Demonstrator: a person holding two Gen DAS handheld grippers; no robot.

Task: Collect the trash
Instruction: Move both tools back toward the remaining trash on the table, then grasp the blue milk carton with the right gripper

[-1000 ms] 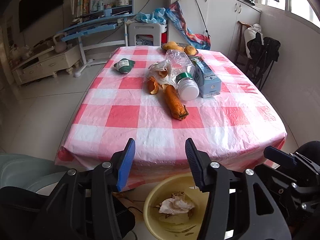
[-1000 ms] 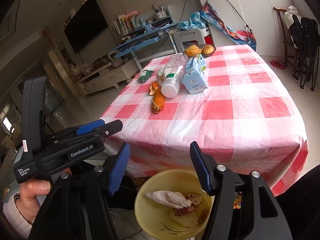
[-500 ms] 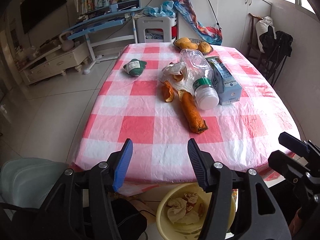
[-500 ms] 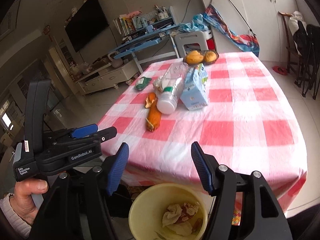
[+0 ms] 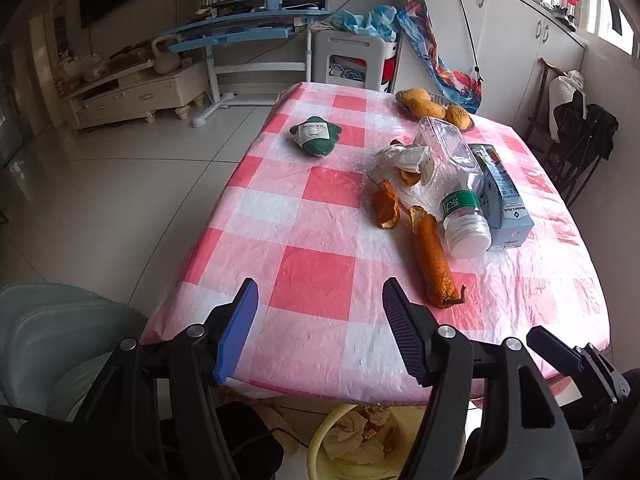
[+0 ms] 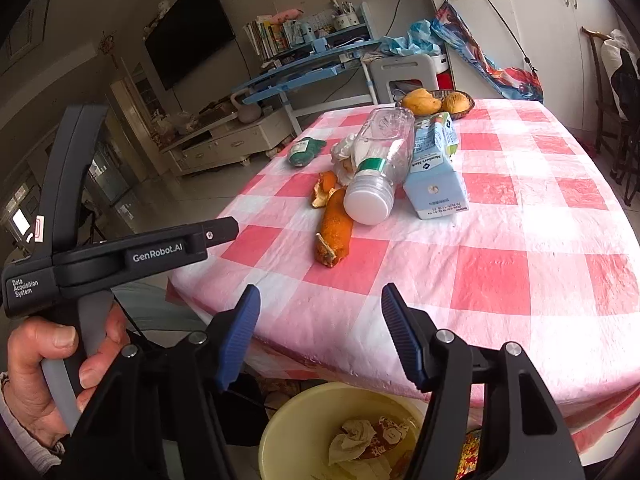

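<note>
Both my grippers are spread wide with nothing between the fingers. The left gripper [image 5: 318,300] hangs over the near edge of the checked tablecloth [image 5: 312,280], and the right gripper [image 6: 320,308] sits over the same edge from a lower angle.

Ahead of my left fingers and off to the right lies the trash: a long orange peel [image 5: 434,266], nearest the fingertips, with a smaller curled peel [image 5: 386,204] beyond it. The clear plastic bottle [image 5: 456,184] lies on its side touching the long peel, cap toward me, and the blue carton [image 5: 504,204] rests against its far side. A crumpled plastic bag [image 5: 400,160] sits behind the peels. Farther ahead and left, well apart, is a green wrapped packet [image 5: 314,136].

My right wrist view shows the same cluster straight ahead of its fingers: peel [image 6: 334,232], bottle [image 6: 380,164], carton [image 6: 436,172]. It alone shows my left hand [image 6: 52,372] wrapped around the left gripper's handle, and most of the yellow bin [image 6: 288,428] beneath the fingers, holding crumpled paper [image 6: 352,440]. From the left wrist I see only a sliver of that bin [image 5: 324,428] under the table edge.
</note>
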